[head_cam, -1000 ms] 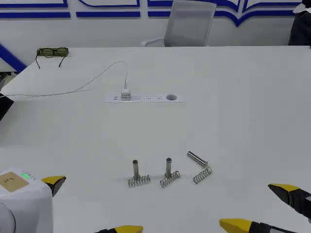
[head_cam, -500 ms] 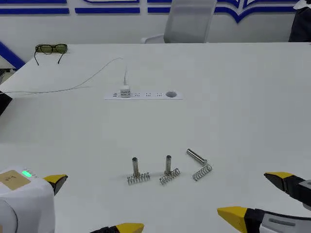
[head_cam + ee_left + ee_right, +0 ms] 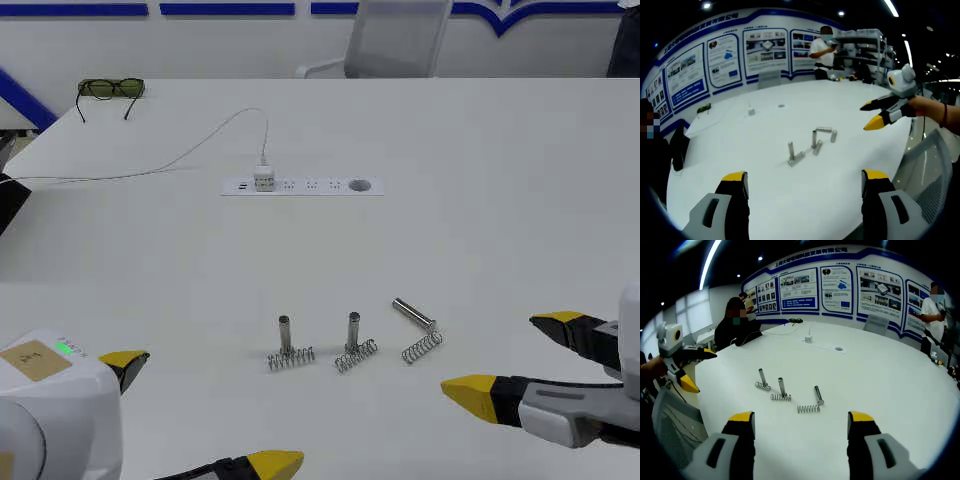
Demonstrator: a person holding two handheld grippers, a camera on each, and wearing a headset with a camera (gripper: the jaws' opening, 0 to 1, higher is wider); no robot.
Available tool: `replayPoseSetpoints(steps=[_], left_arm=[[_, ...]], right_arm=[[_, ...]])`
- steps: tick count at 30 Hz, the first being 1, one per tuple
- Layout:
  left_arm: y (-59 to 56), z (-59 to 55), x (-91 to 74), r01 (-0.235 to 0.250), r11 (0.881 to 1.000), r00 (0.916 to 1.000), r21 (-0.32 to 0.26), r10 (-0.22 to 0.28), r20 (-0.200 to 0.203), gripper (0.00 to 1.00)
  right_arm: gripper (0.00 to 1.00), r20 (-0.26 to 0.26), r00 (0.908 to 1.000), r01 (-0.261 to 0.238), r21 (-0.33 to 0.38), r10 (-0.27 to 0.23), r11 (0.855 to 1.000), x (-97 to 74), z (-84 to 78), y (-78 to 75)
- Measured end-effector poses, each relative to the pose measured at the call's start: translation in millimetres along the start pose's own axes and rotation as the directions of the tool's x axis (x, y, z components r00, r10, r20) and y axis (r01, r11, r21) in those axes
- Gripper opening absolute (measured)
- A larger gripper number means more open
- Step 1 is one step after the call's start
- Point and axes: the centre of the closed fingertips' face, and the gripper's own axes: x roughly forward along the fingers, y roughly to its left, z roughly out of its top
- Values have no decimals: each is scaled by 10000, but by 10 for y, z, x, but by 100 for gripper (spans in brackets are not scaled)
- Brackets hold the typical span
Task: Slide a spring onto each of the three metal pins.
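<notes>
Well ahead of left gripper [image 3: 205, 410] and right gripper [image 3: 502, 352], jaws wide apart, empty: three pins [image 3: 353, 328], springs [image 3: 356, 354] alongside.

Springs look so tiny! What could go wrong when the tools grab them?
The springs are thin and could slip or ping out of the right tool. Two upright pins stand right beside them, so a nudge may topple one. The lying pin could roll.

Office meeting room, white conference table [image 3: 500, 200], wall posters [image 3: 837, 282]
</notes>
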Motion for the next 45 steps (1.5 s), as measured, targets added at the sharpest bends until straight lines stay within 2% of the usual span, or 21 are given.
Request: replayPoseSetpoints(steps=[8,18,31,45], left_arm=[[-13,-4,17,70,10000,10000,-31,-70,10,95],[-38,-11,46,158,9998,9999,-117,-158,28,94],[-43,-11,86,244,9996,9997,-168,-242,90,92],[28,-34,127,220,9995,9997,-239,-218,86,91]], right_arm=[[74,-1,9998,-180,-55,180,9998,179,153,-76],[70,-240,9988,-432,-203,428,9989,403,223,-139],[63,-444,9965,-725,-273,713,9970,683,268,-180],[54,-656,9946,-832,-389,805,9958,996,253,-277]])
